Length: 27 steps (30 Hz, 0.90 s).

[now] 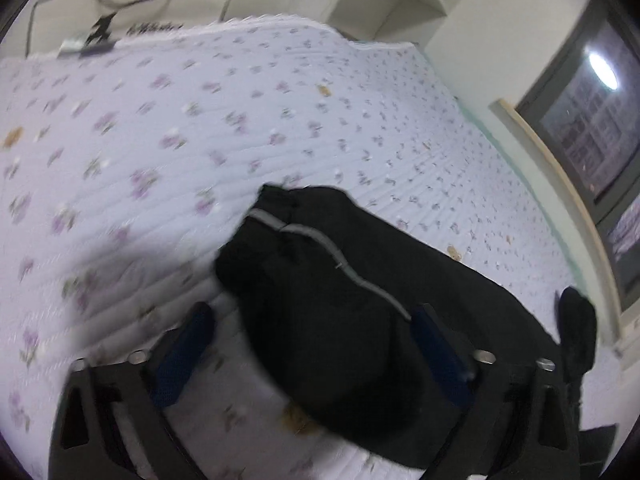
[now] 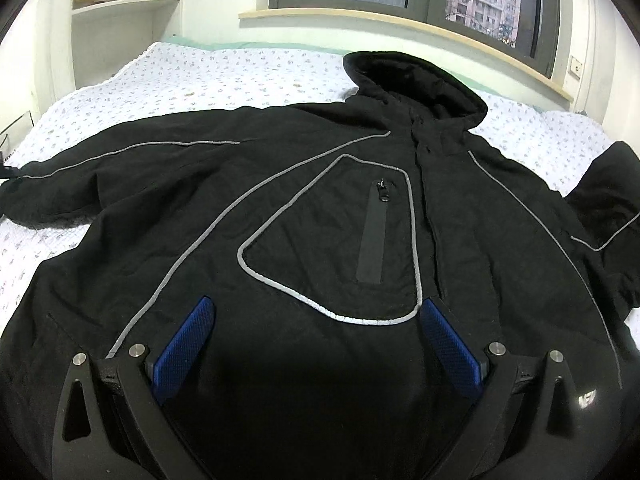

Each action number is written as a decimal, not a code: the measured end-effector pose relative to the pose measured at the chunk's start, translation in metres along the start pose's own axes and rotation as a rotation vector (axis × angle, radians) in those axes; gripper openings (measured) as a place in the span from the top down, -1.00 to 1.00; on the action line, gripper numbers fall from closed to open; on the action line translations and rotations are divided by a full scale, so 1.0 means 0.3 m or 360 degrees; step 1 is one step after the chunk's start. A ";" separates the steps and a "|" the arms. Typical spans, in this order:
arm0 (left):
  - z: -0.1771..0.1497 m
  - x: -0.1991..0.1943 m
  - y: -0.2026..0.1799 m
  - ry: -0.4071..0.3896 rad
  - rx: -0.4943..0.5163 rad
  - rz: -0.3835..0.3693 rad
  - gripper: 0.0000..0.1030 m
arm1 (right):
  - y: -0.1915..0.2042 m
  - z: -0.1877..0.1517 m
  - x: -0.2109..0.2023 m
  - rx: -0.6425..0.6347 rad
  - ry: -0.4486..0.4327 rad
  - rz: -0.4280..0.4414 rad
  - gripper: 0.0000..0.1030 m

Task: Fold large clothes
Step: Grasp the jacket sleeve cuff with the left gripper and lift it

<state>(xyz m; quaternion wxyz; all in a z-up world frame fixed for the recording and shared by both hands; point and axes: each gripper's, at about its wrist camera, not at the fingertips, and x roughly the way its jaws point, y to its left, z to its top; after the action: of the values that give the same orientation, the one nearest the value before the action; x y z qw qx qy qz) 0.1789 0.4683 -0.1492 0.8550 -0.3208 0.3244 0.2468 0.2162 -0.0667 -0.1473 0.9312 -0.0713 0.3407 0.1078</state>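
Observation:
A large black hooded jacket (image 2: 320, 216) with grey piping lies spread front-up on the bed, hood toward the window, a chest zip pocket (image 2: 374, 232) in its middle. My right gripper (image 2: 316, 312) is open and empty, hovering over the jacket's lower front. In the left wrist view, the jacket's sleeve (image 1: 316, 292) lies on the bed with its cuff pointing away. My left gripper (image 1: 312, 316) is open, its blue pads on either side of the sleeve end, not closed on it. This view is blurred.
The bed has a white floral quilt (image 1: 160, 128). A window with a wooden sill (image 2: 400, 20) runs along the far side. White shelves (image 2: 124, 12) stand at the bed's corner. A framed picture (image 1: 100, 12) leans against the wall.

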 end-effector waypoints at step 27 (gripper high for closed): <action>-0.181 -0.502 -0.760 -0.0301 0.0765 -0.0502 0.62 | -0.105 0.043 -0.187 0.0215 -0.0127 -0.0062 -1.00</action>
<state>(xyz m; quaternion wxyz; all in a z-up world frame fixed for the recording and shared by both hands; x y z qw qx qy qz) 0.2005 0.2443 0.0150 0.9606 -0.1312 0.2387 0.0558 0.1903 -0.1030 -0.0992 0.9487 -0.0105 0.3084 0.0692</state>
